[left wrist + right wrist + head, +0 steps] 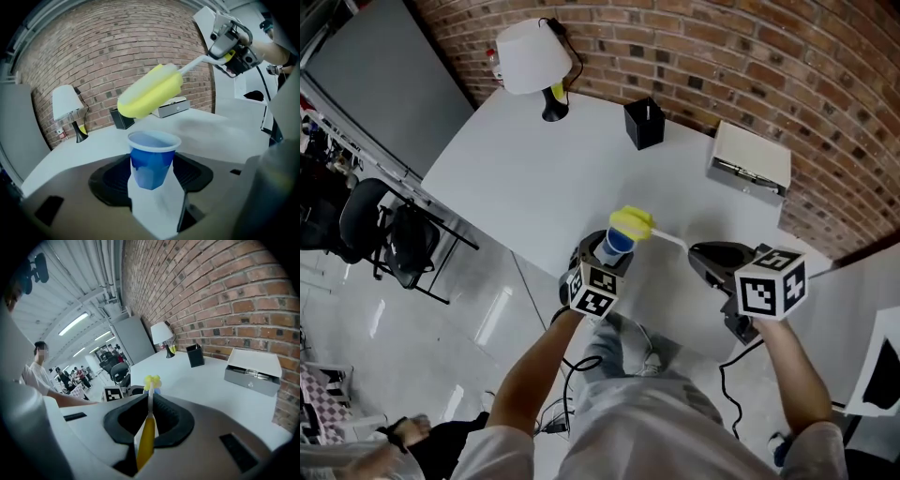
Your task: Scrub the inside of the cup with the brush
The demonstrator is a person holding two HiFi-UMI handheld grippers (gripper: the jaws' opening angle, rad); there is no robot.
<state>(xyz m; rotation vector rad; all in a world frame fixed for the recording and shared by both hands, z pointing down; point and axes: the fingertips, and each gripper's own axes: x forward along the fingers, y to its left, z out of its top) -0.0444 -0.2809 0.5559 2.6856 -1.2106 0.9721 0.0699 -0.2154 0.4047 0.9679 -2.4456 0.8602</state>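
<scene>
Above the tabletop's (534,178) near edge, the left tongs (605,267) are gripping the cup (617,246) upright, so the brush (630,223), clamped by the right tongs (712,258), is hovering at its rim's 1 o'clock, ready for entering.

Hidden behind left hand-held gripper (607,265), head view: lower body of cup (617,246). Blurred, left gripper view: yellow head of brush (150,93). Buried between the 2 jaws of right hand-held gripper (148,420): handle end. Too small, right gripper view: cup behind brush head.

A red brick wall (787,66) backs the white table (525,178) — black office chairs (380,230) beside it.
</scene>
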